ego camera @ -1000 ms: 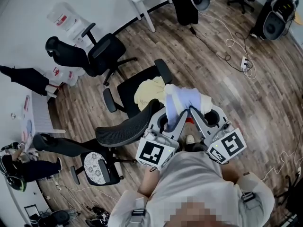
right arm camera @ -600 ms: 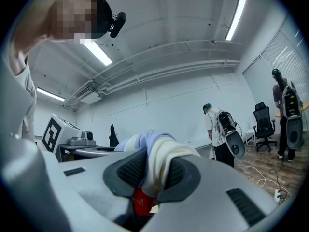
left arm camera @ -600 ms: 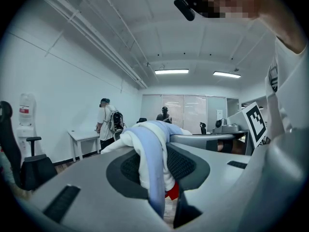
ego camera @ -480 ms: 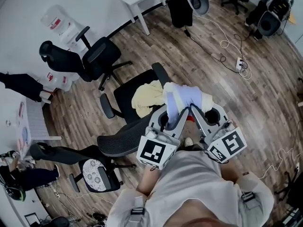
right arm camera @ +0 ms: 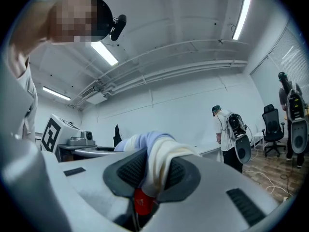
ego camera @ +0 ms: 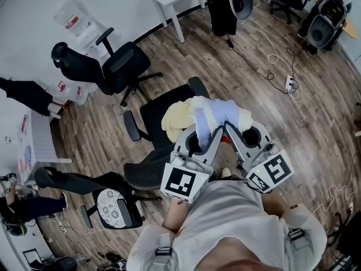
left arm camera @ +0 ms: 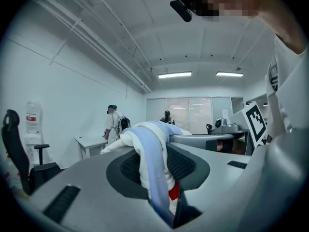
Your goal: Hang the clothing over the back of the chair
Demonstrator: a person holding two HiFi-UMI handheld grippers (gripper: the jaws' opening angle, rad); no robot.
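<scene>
inspection, as i see it from the remote station: both tools hold one bundle. the left hand-held gripper (left arm camera: 154,154) has its jaws clamped on a bunched white and light-blue fold of the clothing (ego camera: 217,112), as the left gripper view shows. the right hand-held gripper (right arm camera: 152,163) has its jaws pinched on a cream-white fold of the same bundle, with a small red part showing low between them. in the head view the clothing is stretched between the two tools, lifted above the seat of the black chair (ego camera: 153,107). a pale yellow stretch of cloth (ego camera: 177,117) lies against the bundle over the seat; i cannot tell whether it belongs to the same garment. the mesh backrest (ego camera: 148,174) sits to the lower left of the bundle, bare, apart from the clothing. a second office chair (ego camera: 113,66) stands well apart on the wooden floor (ego camera: 265,129)
</scene>
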